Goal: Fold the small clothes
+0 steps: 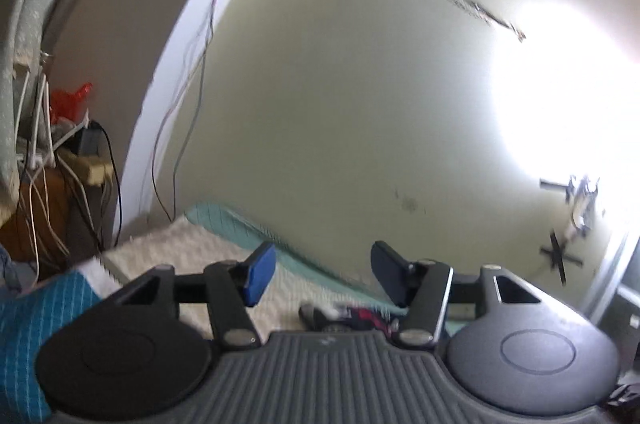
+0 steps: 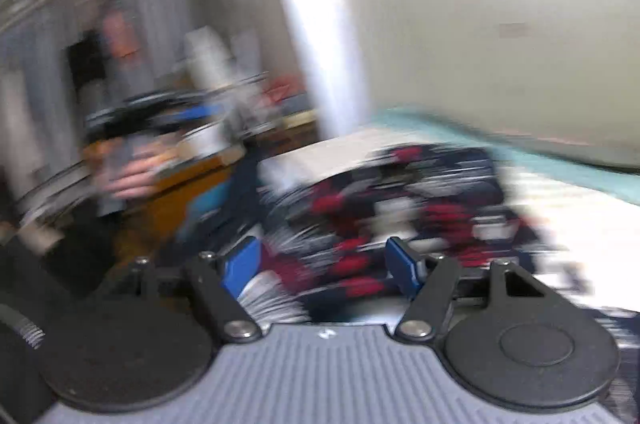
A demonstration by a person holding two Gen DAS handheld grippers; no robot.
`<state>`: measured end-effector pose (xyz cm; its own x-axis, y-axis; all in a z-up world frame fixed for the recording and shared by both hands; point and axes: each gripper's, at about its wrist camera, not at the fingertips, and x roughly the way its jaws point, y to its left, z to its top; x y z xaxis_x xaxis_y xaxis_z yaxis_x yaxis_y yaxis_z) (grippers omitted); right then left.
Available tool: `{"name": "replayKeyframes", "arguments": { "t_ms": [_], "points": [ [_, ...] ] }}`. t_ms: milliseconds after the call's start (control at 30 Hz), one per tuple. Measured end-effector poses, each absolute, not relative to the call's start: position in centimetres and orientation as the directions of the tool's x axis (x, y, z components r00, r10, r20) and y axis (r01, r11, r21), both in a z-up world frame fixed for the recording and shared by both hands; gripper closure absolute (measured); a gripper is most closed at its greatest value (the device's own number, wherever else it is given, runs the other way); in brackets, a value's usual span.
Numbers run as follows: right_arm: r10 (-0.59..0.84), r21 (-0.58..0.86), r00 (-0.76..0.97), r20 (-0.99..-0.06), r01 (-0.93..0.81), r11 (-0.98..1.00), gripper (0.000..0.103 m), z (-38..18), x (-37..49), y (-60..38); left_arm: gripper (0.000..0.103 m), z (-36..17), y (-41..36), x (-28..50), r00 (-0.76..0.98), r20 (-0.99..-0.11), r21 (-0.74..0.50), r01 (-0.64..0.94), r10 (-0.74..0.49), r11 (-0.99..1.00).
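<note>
Left wrist view: the camera faces a pale wall [image 1: 360, 83], with strong glare at the right side. Thin wires [image 1: 192, 71] hang down the wall beside a white door frame [image 1: 168, 63]. At the far left, a wooden cabinet [image 1: 44, 207] carries tangled white cables and a red item (identity cannot be determined). A teal cloth [image 1: 28, 312] occupies the lower left corner.

The work surface is a bed with a cream textured cover [image 1: 188, 256], bordered along the wall by a teal mattress edge [image 1: 240, 228]. No object lies between either gripper and the garment.

Containers: none can be identified; the right wrist view is heavily motion-blurred, and the clutter on the cabinet side is illegible.

Left gripper [image 1: 324, 272]: fingers spread apart, nothing between them, raised above the cover.

Right gripper [image 2: 324, 264]: fingers spread apart, with the garment directly beyond and below the blue pads [image 2: 240, 266]. Contact cannot be determined because of blur.

Garment [image 2: 400, 199]: small, dark navy with red and white pattern, lying crumpled and unfolded on the cream cover near the wall. In the left wrist view only a small portion [image 1: 360, 316] shows, just above the gripper body.
</note>
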<state>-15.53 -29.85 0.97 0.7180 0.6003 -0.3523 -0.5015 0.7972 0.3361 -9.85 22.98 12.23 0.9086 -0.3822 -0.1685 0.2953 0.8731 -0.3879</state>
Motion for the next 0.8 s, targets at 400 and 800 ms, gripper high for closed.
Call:
{"name": "replayKeyframes", "arguments": {
  "t_ms": [400,800],
  "points": [
    [0.282,0.233,0.757,-0.589,-0.175,0.957,0.042,-4.0,-3.2,-29.7,0.021,3.8,2.6,4.5,0.708,-0.621,0.028,0.450,-0.337,0.893],
    [-0.027,0.176,0.932,-0.362,0.097,0.980,0.102,2.6,-5.4,-35.3,0.096,8.4,10.5,9.9,0.828,-0.468,-0.338,0.157,-0.310,0.928]
  ]
}}
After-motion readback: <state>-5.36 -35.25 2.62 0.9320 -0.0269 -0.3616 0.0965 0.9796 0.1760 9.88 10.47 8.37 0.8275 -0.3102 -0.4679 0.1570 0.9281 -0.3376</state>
